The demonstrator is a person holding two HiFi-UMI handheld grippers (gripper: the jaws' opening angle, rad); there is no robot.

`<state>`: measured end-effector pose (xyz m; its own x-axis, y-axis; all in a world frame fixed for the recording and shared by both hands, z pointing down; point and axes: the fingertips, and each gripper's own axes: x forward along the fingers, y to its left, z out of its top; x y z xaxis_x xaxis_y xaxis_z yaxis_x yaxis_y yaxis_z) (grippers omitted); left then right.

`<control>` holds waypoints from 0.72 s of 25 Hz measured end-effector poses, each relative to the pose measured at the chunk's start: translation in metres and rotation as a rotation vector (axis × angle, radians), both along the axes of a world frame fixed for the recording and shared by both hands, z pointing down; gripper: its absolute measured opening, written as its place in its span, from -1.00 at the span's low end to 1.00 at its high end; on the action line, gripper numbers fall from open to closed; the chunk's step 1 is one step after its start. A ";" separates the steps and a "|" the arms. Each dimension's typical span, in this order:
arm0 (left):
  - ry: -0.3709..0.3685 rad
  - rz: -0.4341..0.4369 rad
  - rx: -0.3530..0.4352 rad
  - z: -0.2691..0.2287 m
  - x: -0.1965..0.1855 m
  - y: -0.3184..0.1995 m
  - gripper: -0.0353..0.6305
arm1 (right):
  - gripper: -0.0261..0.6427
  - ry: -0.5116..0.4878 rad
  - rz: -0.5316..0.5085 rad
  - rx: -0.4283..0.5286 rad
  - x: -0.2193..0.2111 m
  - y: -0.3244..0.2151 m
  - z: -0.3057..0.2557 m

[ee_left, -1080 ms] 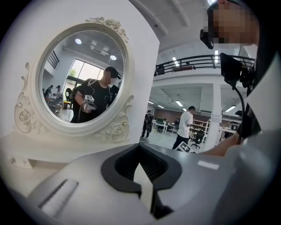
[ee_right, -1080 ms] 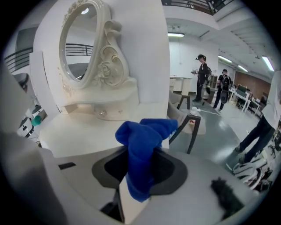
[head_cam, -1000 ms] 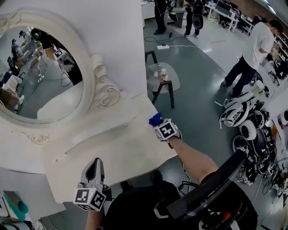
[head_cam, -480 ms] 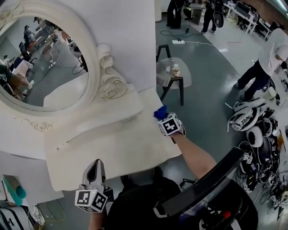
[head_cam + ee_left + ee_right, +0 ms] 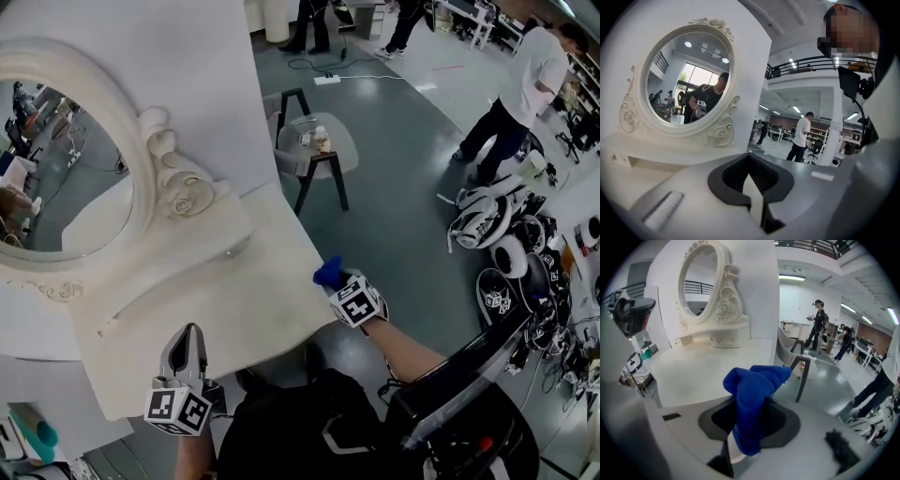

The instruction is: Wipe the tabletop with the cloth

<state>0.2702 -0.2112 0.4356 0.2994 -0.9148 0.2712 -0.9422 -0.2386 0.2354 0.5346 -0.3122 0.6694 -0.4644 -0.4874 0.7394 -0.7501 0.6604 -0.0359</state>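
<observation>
The white vanity tabletop (image 5: 216,300) lies below an oval mirror (image 5: 56,178). My right gripper (image 5: 336,284) is shut on a bunched blue cloth (image 5: 327,274) at the tabletop's right edge, near the front right corner. In the right gripper view the cloth (image 5: 754,390) sticks up out of the right gripper (image 5: 746,427), with the tabletop (image 5: 703,366) stretching ahead and to the left. I cannot tell whether the cloth touches the top. My left gripper (image 5: 191,333) is shut on nothing at the front edge; in its own view the left gripper (image 5: 752,183) faces the mirror (image 5: 686,79).
A small round side table (image 5: 314,150) with a bottle stands on the grey floor just past the vanity's right side. A pile of helmets and gear (image 5: 506,244) lies further right. People (image 5: 511,103) stand at the back. A teal object (image 5: 33,431) is at the lower left.
My right gripper has carried the cloth along the tabletop's right edge toward the front corner. The left gripper has stayed at the front edge. The head view has swung.
</observation>
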 end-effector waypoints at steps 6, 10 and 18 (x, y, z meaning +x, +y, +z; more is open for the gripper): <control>-0.002 0.043 0.020 -0.010 -0.002 -0.007 -0.87 | -0.53 0.072 -0.005 0.031 0.019 0.043 -0.002; 0.016 0.063 0.040 -0.010 -0.016 0.002 -0.87 | -0.53 0.077 0.085 0.003 0.036 0.059 0.006; 0.017 0.043 0.090 -0.017 -0.104 0.037 -0.87 | -0.53 -0.151 0.271 0.158 -0.008 0.066 -0.075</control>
<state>0.1665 -0.1739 0.4189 0.3424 -0.9215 0.1832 -0.9267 -0.2992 0.2273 0.5266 -0.2464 0.5945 -0.4012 -0.7110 0.5775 -0.8928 0.4444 -0.0732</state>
